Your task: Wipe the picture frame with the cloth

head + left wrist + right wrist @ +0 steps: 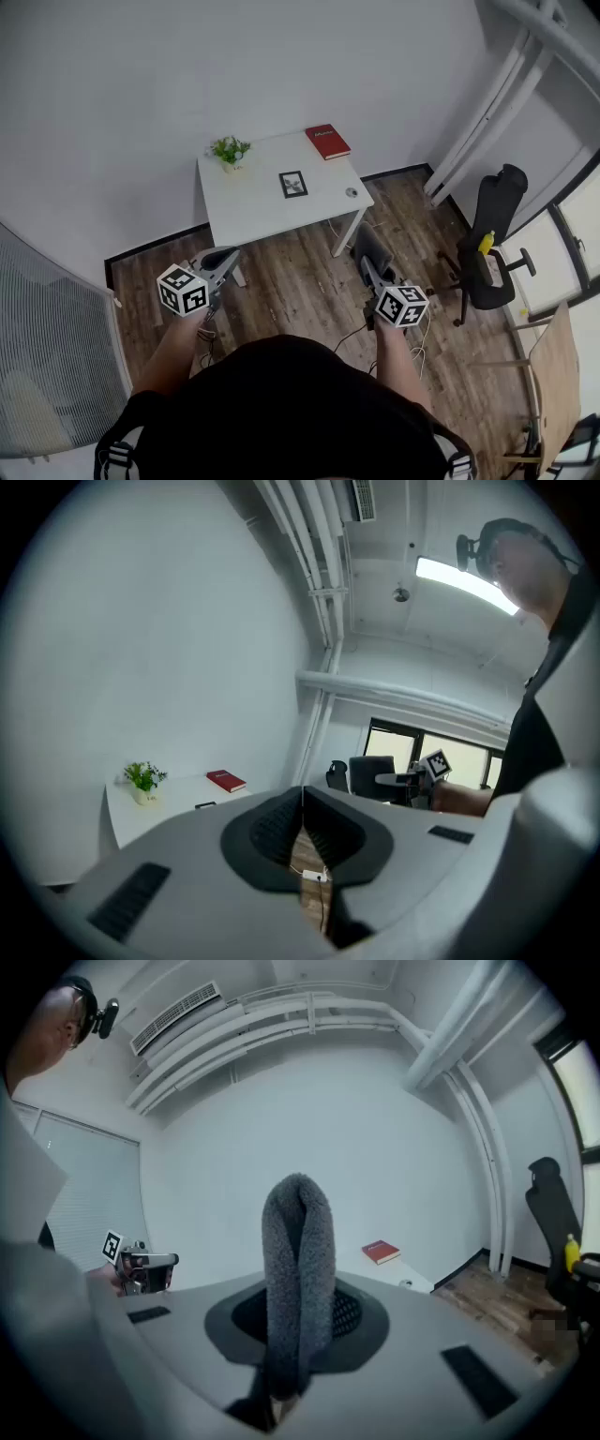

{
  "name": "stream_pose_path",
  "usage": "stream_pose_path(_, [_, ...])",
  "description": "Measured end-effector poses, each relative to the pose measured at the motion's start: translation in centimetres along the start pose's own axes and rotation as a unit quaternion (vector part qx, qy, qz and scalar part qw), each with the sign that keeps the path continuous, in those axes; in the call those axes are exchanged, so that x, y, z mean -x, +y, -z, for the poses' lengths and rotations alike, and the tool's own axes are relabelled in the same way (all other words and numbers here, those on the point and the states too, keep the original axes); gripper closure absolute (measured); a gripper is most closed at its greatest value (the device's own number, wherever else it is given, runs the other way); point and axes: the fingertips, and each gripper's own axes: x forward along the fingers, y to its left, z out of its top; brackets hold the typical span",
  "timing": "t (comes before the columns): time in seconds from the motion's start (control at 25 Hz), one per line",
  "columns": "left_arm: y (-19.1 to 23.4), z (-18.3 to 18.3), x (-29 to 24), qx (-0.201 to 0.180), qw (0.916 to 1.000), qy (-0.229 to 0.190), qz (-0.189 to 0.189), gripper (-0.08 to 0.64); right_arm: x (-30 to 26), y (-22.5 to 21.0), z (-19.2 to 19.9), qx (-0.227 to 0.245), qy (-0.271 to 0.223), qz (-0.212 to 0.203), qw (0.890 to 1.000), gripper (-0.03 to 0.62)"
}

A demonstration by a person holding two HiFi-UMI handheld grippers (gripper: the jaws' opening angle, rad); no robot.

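Note:
The black picture frame (292,184) lies flat on the white table (253,211) across the room; in the left gripper view it shows as a dark sliver (204,805). A folded grey cloth (298,1251) stands up between the jaws of my right gripper (298,1314), which is shut on it. In the head view the right gripper (368,246) hangs over the wooden floor, short of the table's near right corner. My left gripper (223,259) hovers near the table's left leg, well short of the frame. Its jaws (302,803) are shut with nothing between them.
On the table stand a small potted plant (230,150), a red book (327,141) and a small round object (352,192). A black office chair (492,244) with a yellow bottle on its seat stands at the right. Cables (352,333) trail on the floor. A mesh partition (47,328) rises at the left.

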Motion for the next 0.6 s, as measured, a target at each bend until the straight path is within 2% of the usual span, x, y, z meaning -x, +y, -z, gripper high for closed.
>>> stream_pose_path(0.28, [-1.2,0.1,-2.8,-0.010,0.9999,0.007,0.000,0.549,0.0,-2.0,-1.3,0.016,-0.001,-0.008,1.000,0.549])
stream_pose_path(0.6, [-2.5,1.2,-4.5,-0.006,0.9999,0.012,-0.010,0.549,0.2,-4.4,-1.3,-0.003,-0.010,-0.023,1.000,0.548])
